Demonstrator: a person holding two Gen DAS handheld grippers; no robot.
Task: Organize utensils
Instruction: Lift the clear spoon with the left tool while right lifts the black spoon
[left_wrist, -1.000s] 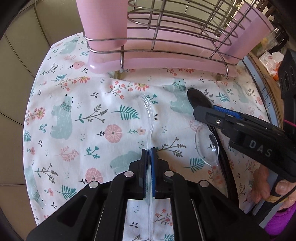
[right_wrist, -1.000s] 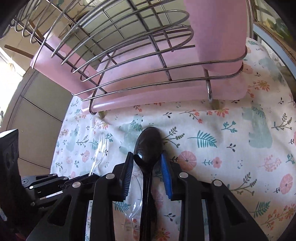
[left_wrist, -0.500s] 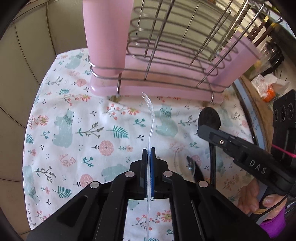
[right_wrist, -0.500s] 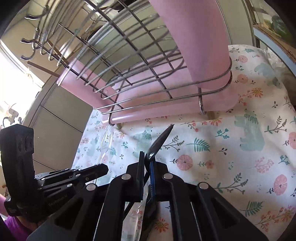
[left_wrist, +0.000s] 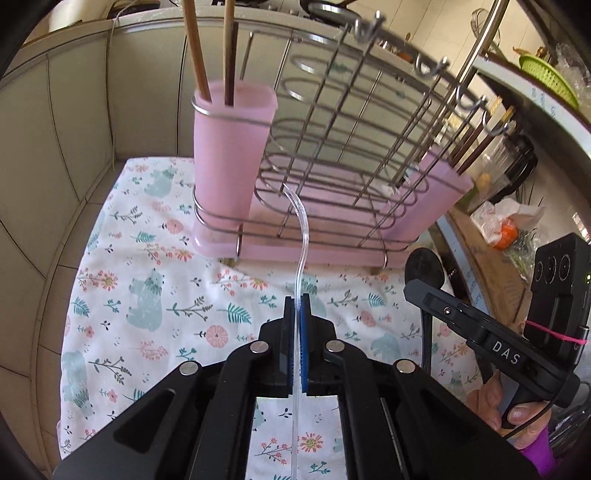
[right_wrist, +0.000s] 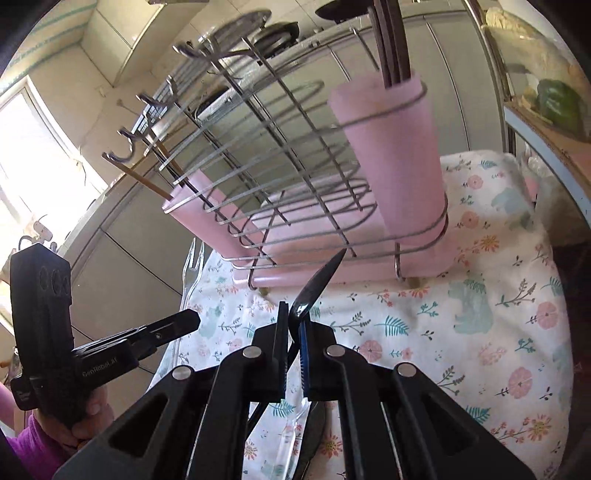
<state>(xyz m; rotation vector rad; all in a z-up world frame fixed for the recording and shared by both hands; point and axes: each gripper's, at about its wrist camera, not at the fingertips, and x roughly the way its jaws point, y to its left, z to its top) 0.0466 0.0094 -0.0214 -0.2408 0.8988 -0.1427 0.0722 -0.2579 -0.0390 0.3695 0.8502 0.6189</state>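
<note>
Left wrist view shows your left claw (left_wrist: 295, 317) pinching a clear plastic fork (left_wrist: 303, 236) by its handle, lifted above the floral cloth (left_wrist: 155, 295), while your right claw (right_wrist: 293, 325) pinches a black spoon (right_wrist: 317, 284). Keep both utensils upright and carry each over a pink cup (left_wrist: 232, 155) in the wire rack (left_wrist: 332, 177), clearing the rim before you let go.

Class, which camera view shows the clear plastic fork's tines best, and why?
The right wrist view: the clear plastic fork stands in profile beyond the left gripper, tines visible against the wall. The left wrist view shows it edge-on, a thin curved strip, tines indistinguishable.
</note>
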